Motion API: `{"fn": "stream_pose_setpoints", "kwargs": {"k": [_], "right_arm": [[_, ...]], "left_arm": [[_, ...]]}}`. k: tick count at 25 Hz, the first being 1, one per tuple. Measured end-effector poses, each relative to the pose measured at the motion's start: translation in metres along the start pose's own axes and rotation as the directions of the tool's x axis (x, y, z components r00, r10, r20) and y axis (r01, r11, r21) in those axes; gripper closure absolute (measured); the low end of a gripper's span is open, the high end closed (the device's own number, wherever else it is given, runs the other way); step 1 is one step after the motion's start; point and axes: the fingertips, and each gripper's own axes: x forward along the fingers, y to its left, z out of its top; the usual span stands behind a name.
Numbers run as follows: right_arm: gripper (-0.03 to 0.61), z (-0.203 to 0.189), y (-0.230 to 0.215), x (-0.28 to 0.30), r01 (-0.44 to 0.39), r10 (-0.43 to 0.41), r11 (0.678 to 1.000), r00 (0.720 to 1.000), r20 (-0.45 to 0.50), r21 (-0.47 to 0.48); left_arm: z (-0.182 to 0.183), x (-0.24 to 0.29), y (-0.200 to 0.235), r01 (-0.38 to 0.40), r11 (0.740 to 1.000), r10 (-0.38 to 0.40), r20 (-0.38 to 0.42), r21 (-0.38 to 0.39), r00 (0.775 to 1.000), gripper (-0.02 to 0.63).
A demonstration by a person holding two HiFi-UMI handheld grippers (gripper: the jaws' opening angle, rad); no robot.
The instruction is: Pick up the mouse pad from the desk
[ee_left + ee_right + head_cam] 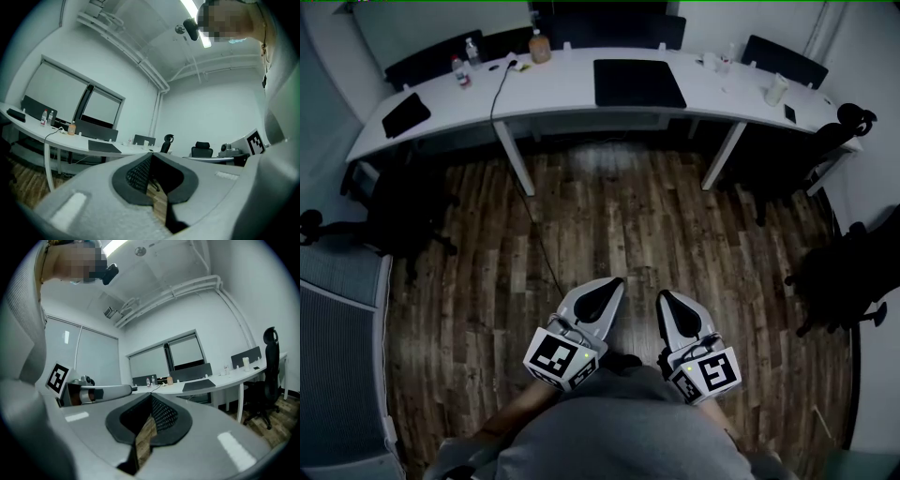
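The black mouse pad (639,82) lies flat on the long white desk (553,94) at the far side of the room. It also shows as a thin dark slab, the mouse pad (102,146) in the left gripper view and the mouse pad (199,385) in the right gripper view. My left gripper (613,282) and right gripper (664,296) are held close to my body over the wooden floor, well short of the desk. Both point level toward it. Each gripper has its jaws shut with nothing between them, seen at the left gripper (151,155) and right gripper (151,396).
On the desk stand two water bottles (466,61), an amber bottle (540,47), a cup (776,90), a phone (789,113) and a smaller black pad (405,113). A cable (499,94) hangs to the floor. Black office chairs (839,272) flank the desk.
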Motion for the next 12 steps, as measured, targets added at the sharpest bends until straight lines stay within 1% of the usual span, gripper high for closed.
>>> {"fn": "stream_pose_setpoints", "kwargs": {"k": [3, 6, 8, 12], "right_arm": [[0.583, 0.000, 0.012, 0.002, 0.022, -0.023, 1.000, 1.000, 0.019, 0.018], [0.583, -0.005, 0.020, 0.003, 0.039, -0.039, 0.999, 0.999, 0.010, 0.034], [0.583, -0.007, 0.021, 0.003, 0.048, -0.048, 0.998, 0.999, 0.000, 0.036], [0.583, -0.003, 0.018, 0.001, 0.068, -0.068, 0.997, 0.998, 0.005, 0.032]], "left_arm": [[0.001, -0.007, 0.005, 0.007, 1.000, -0.007, 0.005, 0.000, 1.000, 0.612], [-0.004, -0.010, 0.010, 0.016, 1.000, -0.016, -0.003, 0.003, 1.000, 0.612], [-0.010, -0.010, 0.011, 0.025, 1.000, -0.025, -0.016, 0.003, 1.000, 0.612], [-0.010, -0.007, 0.008, 0.043, 0.999, -0.043, -0.010, -0.004, 0.999, 0.612]]}}
